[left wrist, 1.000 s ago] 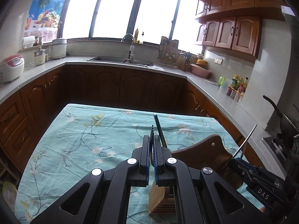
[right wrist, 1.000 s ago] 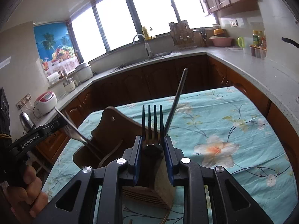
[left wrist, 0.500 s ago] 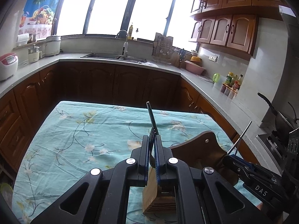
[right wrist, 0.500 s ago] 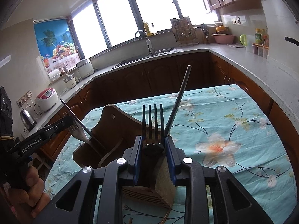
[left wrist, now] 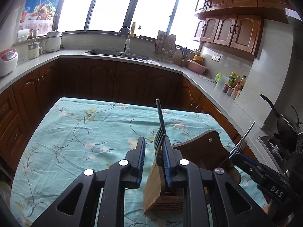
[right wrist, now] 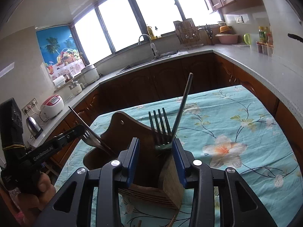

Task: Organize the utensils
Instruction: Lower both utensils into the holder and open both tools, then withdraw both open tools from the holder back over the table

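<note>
Right, both grippers are working over the teal flowered tablecloth (left wrist: 75, 132).

- Left gripper (left wrist: 153, 151): jaws stand apart and clamp nothing. A fork (left wrist: 158, 139) shows its tines in the gap, just beside the right-hand pad.
- A dark straight handle (left wrist: 160, 113) rises behind those tines, tilted slightly left.
- Directly below sits the wooden utensil block (left wrist: 151, 187), with a brown cutting board (left wrist: 200, 147) just to its right on the cloth.
- Right gripper (right wrist: 155, 151): jaws are spread here too. A second fork (right wrist: 160, 130) stands tines-up between them, leaning toward the right pad, over a wooden block (right wrist: 170, 181).
- Whether either fork is fully seated in a slot, I cannot tell.
- In that same view another long handle (right wrist: 182, 102) slants up to the right.
</note>
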Demonstrator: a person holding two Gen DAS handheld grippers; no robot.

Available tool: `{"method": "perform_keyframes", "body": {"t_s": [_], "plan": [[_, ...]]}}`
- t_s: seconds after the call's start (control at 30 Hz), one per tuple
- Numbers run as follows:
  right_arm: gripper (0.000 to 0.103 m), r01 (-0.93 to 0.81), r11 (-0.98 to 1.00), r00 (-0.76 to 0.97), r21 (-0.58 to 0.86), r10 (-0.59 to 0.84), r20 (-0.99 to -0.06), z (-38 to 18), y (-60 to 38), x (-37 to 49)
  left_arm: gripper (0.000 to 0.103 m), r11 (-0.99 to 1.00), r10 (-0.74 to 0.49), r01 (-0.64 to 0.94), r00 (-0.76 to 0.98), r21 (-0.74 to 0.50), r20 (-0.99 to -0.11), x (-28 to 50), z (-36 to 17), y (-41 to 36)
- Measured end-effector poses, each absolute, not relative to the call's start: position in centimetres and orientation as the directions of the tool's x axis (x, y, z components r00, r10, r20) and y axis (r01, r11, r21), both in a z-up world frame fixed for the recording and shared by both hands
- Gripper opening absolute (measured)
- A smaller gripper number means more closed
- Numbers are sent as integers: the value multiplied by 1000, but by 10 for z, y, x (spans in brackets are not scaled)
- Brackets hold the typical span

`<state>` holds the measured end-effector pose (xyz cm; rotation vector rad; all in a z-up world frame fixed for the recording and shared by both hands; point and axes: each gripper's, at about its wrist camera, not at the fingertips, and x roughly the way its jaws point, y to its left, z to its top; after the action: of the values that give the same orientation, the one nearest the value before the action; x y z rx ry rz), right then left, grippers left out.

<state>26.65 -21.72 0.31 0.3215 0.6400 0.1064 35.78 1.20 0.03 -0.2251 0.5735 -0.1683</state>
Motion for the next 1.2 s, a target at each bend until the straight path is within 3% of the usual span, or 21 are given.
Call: {"method": "perform_keyframes", "body": {"t_s": [0.1, 0.2, 0.33, 0.5, 0.67, 0.77, 0.93, 1.2], "plan": [[38, -3, 944, 805, 330, 198, -560, 7, -217, 263, 21, 962, -219, 93, 828, -258, -517, 356, 2, 12], [47, -1, 943, 811, 331, 195, -552, 9, -218, 260, 26, 962, -214, 88, 828, -257, -517, 354, 3, 12], [47, 5, 939, 817, 343, 194, -543, 11, -222, 255, 36, 963, -207, 78, 829, -259, -520, 352, 3, 13], [51, 10, 936, 822, 353, 194, -536, 12, -226, 248, 41, 962, -212, 81, 828, -262, -520, 348, 5, 14], [55, 16, 932, 824, 362, 193, -534, 13, -232, 239, 55, 959, -214, 80, 832, -271, -512, 332, 8, 21], [63, 25, 927, 831, 375, 189, -524, 14, -236, 227, 66, 955, -218, 73, 830, -288, -513, 315, 6, 30], [74, 37, 918, 835, 395, 188, -517, 13, -239, 202, 68, 943, -228, 51, 819, -329, -527, 284, 0, 48], [80, 49, 907, 828, 418, 197, -525, 6, -238, 168, 70, 933, -230, 20, 802, -359, -551, 232, -8, 68]]}}
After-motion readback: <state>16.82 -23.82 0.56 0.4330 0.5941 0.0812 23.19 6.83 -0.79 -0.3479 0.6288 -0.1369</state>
